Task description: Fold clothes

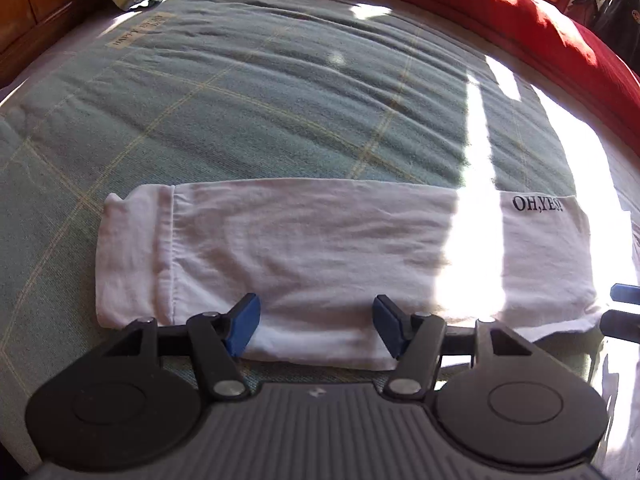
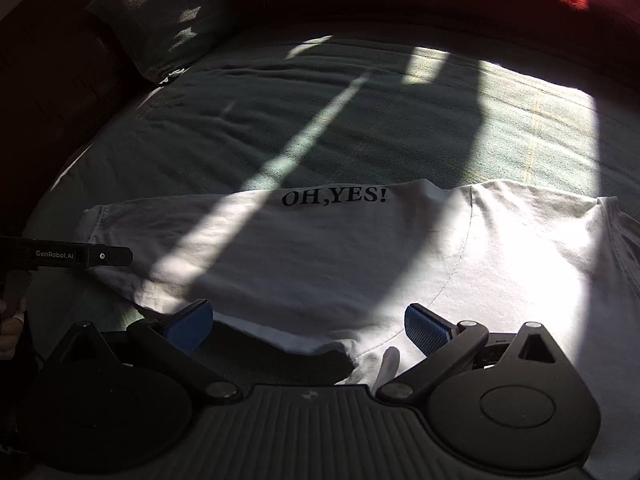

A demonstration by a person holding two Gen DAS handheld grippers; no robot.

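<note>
Left wrist: we see both grippers' jaws apart, empty, over shirt (image 1: 320, 248) near bed (image 1: 280, 100) edge; pinch both layers evenly.

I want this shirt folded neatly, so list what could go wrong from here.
1. Both tools stand open over the near edge of the white shirt; the left tool or right tool might pinch only the top layer, so the fold slides apart.
2. Hard sunlight washes out the collar end, hiding edges.
3. The wrinkled bedspread could get pinched too.
</note>
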